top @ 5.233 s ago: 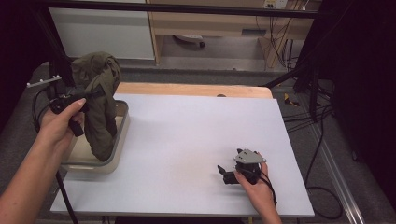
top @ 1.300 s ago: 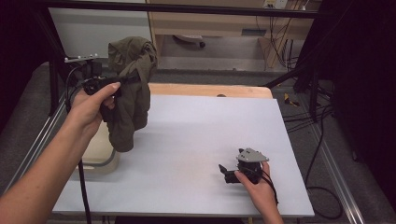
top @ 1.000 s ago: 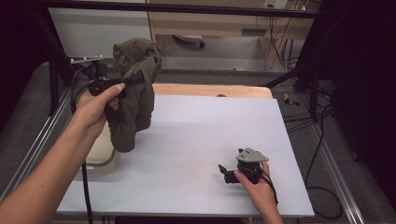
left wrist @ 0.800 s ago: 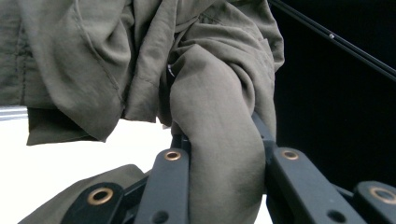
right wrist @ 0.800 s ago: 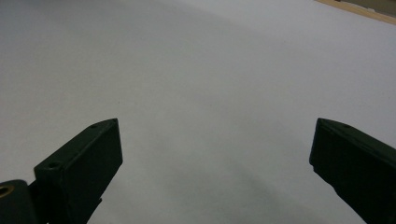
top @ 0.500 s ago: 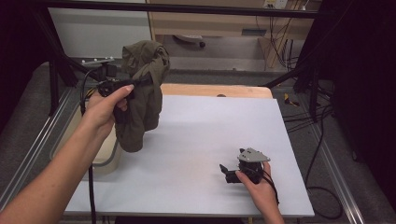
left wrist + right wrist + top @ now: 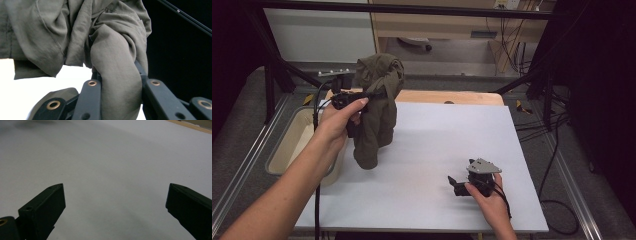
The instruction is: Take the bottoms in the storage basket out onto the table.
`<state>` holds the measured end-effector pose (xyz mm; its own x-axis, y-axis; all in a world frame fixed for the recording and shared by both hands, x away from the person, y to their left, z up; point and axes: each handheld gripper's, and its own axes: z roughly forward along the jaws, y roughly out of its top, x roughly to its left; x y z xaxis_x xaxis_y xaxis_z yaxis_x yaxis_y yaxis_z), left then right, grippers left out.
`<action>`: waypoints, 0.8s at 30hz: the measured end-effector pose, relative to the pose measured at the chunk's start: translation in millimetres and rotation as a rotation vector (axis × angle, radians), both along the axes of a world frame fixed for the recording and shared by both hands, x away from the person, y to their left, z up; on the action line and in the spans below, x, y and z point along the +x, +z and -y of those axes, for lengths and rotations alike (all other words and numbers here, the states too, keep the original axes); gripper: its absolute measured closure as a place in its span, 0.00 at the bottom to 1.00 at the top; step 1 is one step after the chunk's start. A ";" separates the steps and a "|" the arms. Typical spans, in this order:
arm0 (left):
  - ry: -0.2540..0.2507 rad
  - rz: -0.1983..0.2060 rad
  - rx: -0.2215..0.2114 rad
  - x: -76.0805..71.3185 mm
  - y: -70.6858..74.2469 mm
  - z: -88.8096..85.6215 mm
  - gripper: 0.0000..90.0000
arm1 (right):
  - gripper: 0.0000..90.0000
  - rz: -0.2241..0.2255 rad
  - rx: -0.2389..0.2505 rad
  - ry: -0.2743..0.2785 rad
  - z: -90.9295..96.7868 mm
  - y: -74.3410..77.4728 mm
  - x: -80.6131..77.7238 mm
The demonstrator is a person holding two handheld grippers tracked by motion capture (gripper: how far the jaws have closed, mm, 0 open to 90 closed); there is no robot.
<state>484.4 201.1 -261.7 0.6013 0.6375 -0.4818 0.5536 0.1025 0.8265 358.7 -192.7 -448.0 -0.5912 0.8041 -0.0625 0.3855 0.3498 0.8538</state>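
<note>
Olive cloth garment [image 7: 377, 107] hangs bunched from your left gripper [image 7: 371, 95], jaws clamped tight on a thick fold, its bottom end just above the white tabletop [image 7: 437, 145], beside the tray [image 7: 287, 145]. Lower it slowly toward the middle & let it spread, no dragging. Right gripper [image 7: 453, 184] sits wide open w/ nothing in it; bring it to a free edge.

The olive garment [image 7: 378, 107] at upper left of the high view is soft, matt woven cloth, creased and folded. The worktop [image 7: 437, 150] looks smooth, matt white, with a bare wood strip [image 7: 462, 97] along its far edge. Both claws' jaws are matt black plastic.
</note>
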 end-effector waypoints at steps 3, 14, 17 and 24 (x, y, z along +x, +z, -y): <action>-0.006 -0.007 0.002 0.3 -5.2 3.3 0.82 | 0.04 0.000 0.001 -0.002 0.7 0.6 -0.4; -0.013 -0.030 0.006 -0.1 -20.2 7.9 0.82 | 0.04 0.005 -0.002 0.004 0.8 0.4 -0.9; -0.015 -0.033 0.011 -0.7 -21.7 7.7 0.82 | 0.04 0.003 -0.002 0.006 0.0 -0.1 -0.9; -0.020 -0.051 0.029 0.6 -29.8 15.2 0.82 | 0.04 0.001 -0.001 0.010 -1.7 -0.5 -0.5</action>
<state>484.9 186.0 -291.5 0.5897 0.6396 -0.4932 0.5965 0.0668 0.7998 358.2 -191.0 -448.6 -0.5993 0.7980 -0.0637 0.3814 0.3546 0.8537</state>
